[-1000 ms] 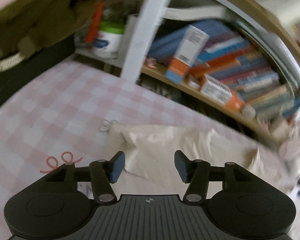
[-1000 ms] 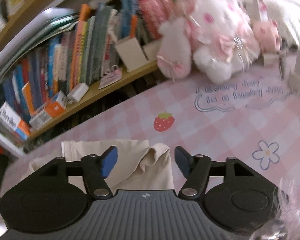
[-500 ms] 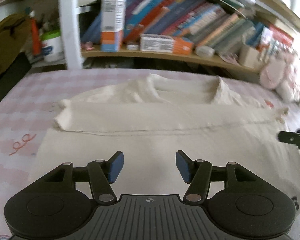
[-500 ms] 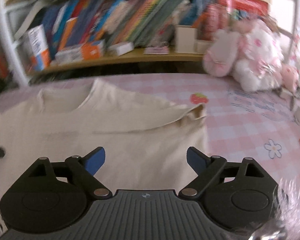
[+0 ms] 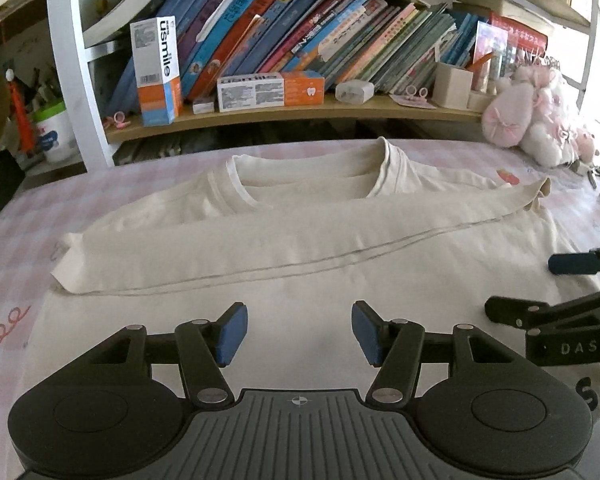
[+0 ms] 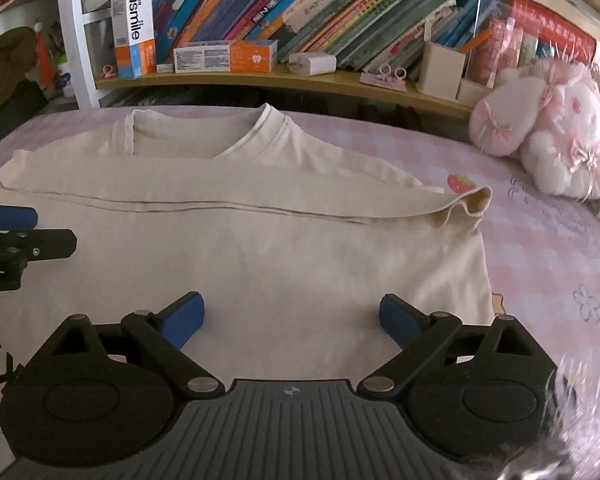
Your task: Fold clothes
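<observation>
**Two open claws poised over a half-folded cream shirt**

Two claws hover side by side over a cream long-sleeved shirt (image 5: 300, 280) spread on a pink checked counter (image 6: 540, 240). The left claw (image 5: 298, 334) holds its blue pads apart, gripping nothing. The right claw (image 6: 290, 320) is spread wider and is also empty. Directly beneath and ahead of both claws lies the shirt's smooth body. Further ahead, the sleeves are folded across the chest in a long band, and the neckline (image 6: 204, 136) lies beyond that. A bunched cuff (image 6: 466, 210) sticks up ahead and to the right of the right claw.

The next fold likely brings the near hem up toward the collar. To do it well, each claw should pinch the hem at matching points near its own side, taking both fabric layers, then lift together so the crease stays straight.
</observation>
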{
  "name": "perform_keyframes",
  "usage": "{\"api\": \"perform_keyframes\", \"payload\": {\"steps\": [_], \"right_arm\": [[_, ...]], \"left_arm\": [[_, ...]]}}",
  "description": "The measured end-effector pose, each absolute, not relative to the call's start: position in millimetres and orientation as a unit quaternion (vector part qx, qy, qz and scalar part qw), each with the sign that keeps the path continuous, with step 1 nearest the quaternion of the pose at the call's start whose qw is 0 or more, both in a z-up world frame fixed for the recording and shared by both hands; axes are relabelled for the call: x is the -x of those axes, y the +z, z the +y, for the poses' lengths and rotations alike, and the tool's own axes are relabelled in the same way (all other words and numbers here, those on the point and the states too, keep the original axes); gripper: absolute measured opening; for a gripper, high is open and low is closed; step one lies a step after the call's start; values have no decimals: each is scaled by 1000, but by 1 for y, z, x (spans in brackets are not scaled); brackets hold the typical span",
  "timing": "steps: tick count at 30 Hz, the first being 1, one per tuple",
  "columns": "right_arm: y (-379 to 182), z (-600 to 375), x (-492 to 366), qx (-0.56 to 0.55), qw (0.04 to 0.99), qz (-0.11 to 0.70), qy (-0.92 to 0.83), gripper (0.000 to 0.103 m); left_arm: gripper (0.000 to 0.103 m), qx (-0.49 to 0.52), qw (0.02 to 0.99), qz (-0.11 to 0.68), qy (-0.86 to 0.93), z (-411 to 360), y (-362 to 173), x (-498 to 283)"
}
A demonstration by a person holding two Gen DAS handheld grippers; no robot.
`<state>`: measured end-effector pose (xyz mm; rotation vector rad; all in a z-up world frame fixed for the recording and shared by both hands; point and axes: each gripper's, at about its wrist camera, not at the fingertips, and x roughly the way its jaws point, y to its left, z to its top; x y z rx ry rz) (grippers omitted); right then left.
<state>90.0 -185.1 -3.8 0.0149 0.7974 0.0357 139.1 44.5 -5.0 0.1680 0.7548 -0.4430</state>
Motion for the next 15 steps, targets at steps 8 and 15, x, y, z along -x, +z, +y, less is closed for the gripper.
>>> {"api": "perform_keyframes", "payload": {"steps": [8,15], "right_arm": [[-7,-180,-89,1,917,397,36,103],[-6,-180,-90,7,916,400,42,103]], "left_arm": [[54,-106,897,360,-233,27,-11,-145],[49,-129,887,368,-249,9,-18,-154]]}}
